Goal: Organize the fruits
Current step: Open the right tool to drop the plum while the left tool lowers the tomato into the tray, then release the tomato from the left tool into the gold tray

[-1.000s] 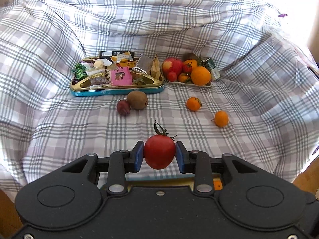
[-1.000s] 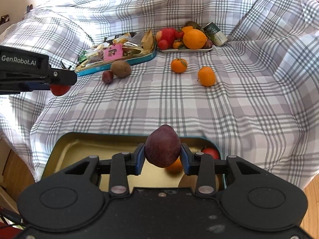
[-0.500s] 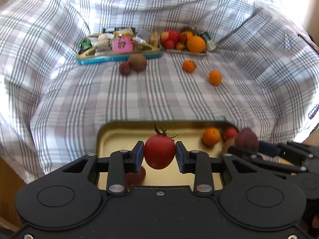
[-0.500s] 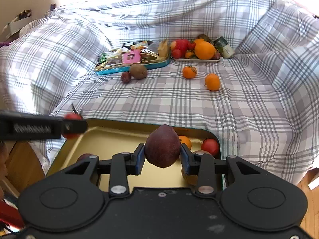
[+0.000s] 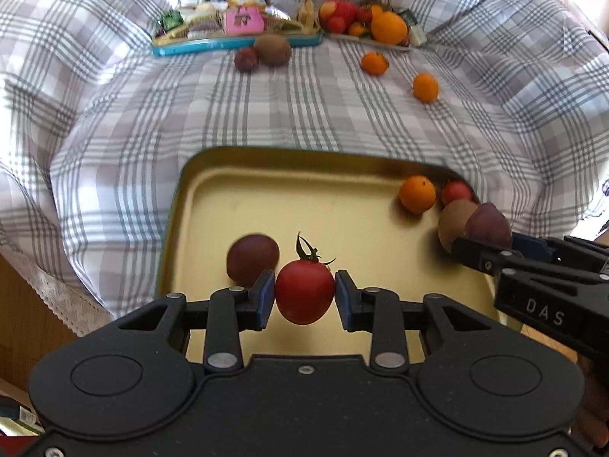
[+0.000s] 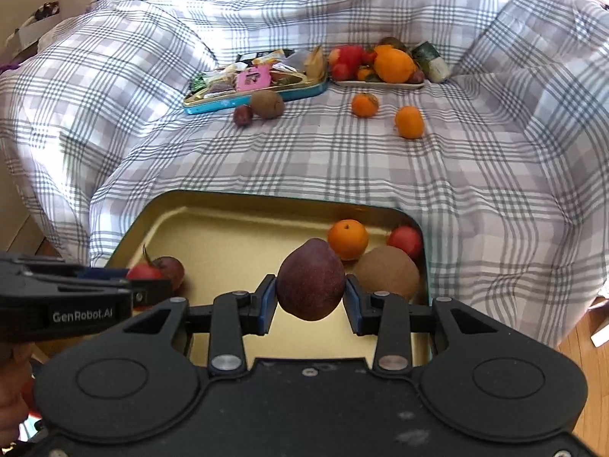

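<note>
The left gripper (image 5: 304, 297) clamps a glossy red tomato (image 5: 304, 296) between its fingers (image 5: 265, 297), green stem pointing up, long axis upright, over the near-left part of the gold tray (image 5: 266, 160). A dark plum (image 5: 252, 258) lies in the tray just behind it. The right gripper (image 6: 310, 297) grips a matte purple-brown, pear-shaped fruit (image 6: 310, 280), pointed end up, long axis vertical, above the tray's right half. Beyond it lie a mandarin (image 6: 348, 239), a kiwi (image 6: 386, 271) and a small tomato (image 6: 404, 239) in the far-right corner.
</note>
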### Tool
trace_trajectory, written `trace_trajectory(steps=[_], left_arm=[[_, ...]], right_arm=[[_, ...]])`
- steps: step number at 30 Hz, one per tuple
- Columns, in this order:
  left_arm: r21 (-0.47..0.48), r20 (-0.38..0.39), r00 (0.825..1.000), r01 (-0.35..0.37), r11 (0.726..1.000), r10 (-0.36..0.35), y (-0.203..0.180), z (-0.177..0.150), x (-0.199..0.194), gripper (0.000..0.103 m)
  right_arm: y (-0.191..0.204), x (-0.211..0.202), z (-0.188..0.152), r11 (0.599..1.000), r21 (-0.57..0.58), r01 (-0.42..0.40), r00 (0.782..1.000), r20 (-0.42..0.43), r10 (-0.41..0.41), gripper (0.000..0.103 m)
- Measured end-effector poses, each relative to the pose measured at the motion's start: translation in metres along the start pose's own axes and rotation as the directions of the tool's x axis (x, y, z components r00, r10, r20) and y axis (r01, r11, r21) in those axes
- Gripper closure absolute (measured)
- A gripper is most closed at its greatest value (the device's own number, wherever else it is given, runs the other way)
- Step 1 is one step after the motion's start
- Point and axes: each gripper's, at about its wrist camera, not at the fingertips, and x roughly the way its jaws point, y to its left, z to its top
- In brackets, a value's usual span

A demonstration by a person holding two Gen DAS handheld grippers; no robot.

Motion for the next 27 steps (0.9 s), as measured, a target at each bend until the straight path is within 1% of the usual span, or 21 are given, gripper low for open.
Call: trace_trajectory(steps=[4,8,17,27], left_arm=[[0.018,-0.006,1.000,0.006,1.000,-0.006,-0.004,-0.003,-0.001,0.061],[0.029,0.000,1.000,-0.009,1.000,0.009,-0.007,-0.004,-0.002,0.061],[-0.012,-0.021,1.000,0.001,1.000,-0.001,-0.001,-0.003,0.000,0.061],[-0.034,-0.021,1.000,-0.009,0.999,0.009,0.000,-0.004,-0.001,0.061]], right_arm=[[0.000,0.004,-0.003,1.000,0.001,-0.007,1.000,-0.028,0.007,0.063],[0.006,0.004,-0.003,1.000,-0.021,-0.013,1.000,-0.029,0.012,0.063],[0.008,0.000,-0.002,0.999,-0.050,-0.011,1.000,-0.010,0.011,0.063],[-0.011,-0.001,0.003,0.998,0.046,0.042,0.999,0.014,-0.042,0.063]])
